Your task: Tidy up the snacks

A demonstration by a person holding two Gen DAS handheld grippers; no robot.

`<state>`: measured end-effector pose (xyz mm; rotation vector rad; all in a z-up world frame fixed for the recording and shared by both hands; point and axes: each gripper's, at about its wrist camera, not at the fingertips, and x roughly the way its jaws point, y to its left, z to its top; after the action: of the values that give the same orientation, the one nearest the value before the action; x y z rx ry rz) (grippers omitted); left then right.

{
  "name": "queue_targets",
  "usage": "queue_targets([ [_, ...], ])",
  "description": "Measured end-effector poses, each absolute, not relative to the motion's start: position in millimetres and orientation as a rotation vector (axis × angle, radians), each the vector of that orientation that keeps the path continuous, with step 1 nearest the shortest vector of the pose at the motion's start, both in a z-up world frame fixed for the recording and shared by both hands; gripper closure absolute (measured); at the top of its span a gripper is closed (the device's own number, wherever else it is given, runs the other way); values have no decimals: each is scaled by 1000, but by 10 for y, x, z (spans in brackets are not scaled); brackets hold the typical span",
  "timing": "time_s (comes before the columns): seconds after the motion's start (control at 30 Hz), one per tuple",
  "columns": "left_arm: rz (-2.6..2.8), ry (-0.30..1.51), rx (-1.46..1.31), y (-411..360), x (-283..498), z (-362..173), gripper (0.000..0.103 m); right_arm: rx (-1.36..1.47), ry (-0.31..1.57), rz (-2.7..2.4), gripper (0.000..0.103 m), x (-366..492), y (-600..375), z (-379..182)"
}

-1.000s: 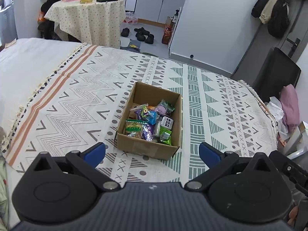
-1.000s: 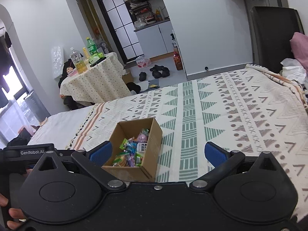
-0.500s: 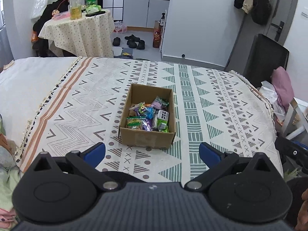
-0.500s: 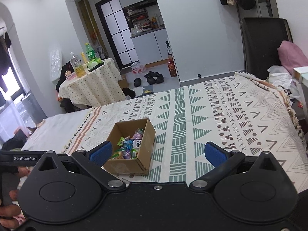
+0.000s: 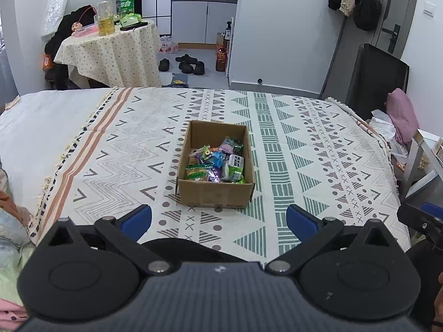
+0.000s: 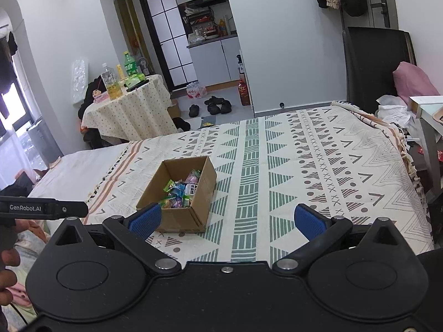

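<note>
A wide bed covered by a cream blanket with green, grey and orange geometric bands fills both views, and one open brown cardboard box sits on it near the middle. In the right wrist view that box lies left of centre, just beyond the left blue pad. Inside, heaped toward the near end of the box, is a pile of small foil snack packets in green, blue, purple and white; the far end of the box shows bare cardboard. I count roughly eight to ten packets, though they overlap too much for a sure number. No packet lies loose on the blanket in either view.

The left gripper hangs short of the box's near wall, its jaws spread wide with nothing between them. The right gripper is likewise spread wide and empty, well back from the box and to its right. There are two grippers, one box, one heap.

With every visible snack already in the box, the task looks near its finish, or else at the sorting stage. If a packet is to be picked, the sound way is to come down from above over the near end, narrow the jaws before entering so the pads clear the cardboard walls, and pinch one top packet by its crimped edge; the other gripper could steady the light box against sliding on the soft blanket.
</note>
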<state>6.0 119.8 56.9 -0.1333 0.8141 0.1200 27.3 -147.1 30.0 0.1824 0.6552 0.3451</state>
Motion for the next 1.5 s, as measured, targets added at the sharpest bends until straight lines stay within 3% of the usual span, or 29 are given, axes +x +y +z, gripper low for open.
queue_targets([
  [1.5, 108, 798, -101, 1196, 40, 631, 0, 161, 660, 357, 0, 274, -1392, 331],
])
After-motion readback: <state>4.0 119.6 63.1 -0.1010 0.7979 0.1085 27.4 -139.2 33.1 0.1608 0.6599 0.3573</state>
